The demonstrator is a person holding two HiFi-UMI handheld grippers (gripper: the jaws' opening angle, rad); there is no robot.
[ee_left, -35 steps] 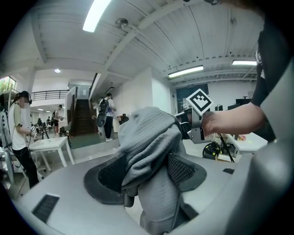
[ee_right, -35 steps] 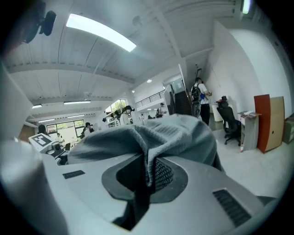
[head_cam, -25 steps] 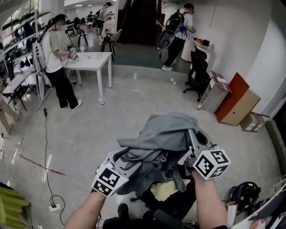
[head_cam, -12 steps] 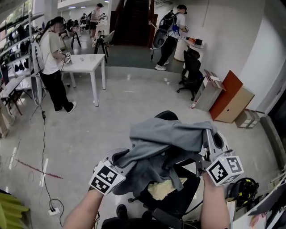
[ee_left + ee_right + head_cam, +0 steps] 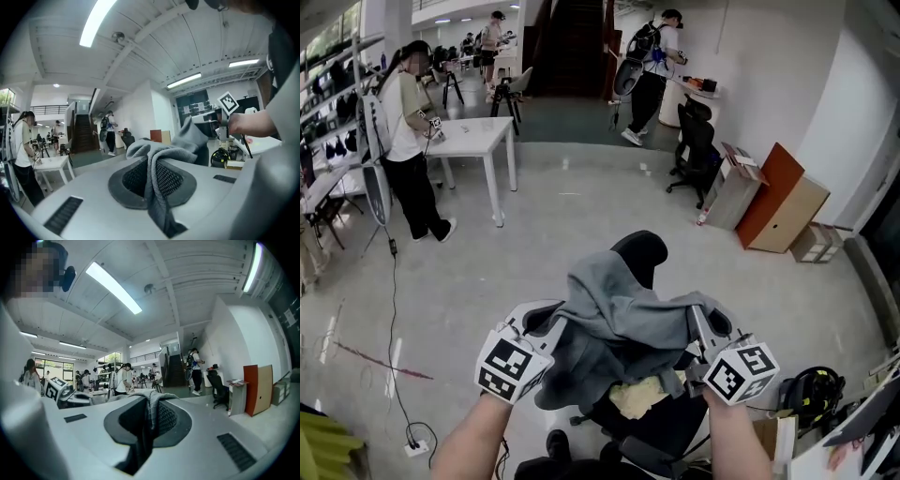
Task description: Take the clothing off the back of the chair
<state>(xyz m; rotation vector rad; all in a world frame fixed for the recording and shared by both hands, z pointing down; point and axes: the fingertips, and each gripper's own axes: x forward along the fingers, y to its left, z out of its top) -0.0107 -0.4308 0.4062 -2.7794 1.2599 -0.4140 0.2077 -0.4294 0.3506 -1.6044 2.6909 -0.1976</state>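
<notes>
A grey garment [image 5: 623, 323] hangs bunched between my two grippers, above a black office chair whose headrest [image 5: 639, 253] shows bare behind it. My left gripper [image 5: 546, 323] has just been closing, and a fold of the grey cloth [image 5: 161, 152] is now pinched between its pads [image 5: 171, 180]. At the right, my right gripper [image 5: 705, 328] is shut on another edge of the garment [image 5: 152, 401], gripped between the black pads [image 5: 164, 420]. The cloth sags between the two grips. A yellow cushion [image 5: 637, 398] lies on the chair seat below.
A white table [image 5: 473, 136] with a person beside it stands far left. At the far right wall are a second black chair [image 5: 694, 141], an orange board with cardboard boxes [image 5: 778, 202] and another person. A cable [image 5: 394, 309] runs across the floor at left.
The garment has come up off the chair back, so the headrest now shows. My right gripper swung out to the right, then came back down toward me. My left gripper rose a little.
</notes>
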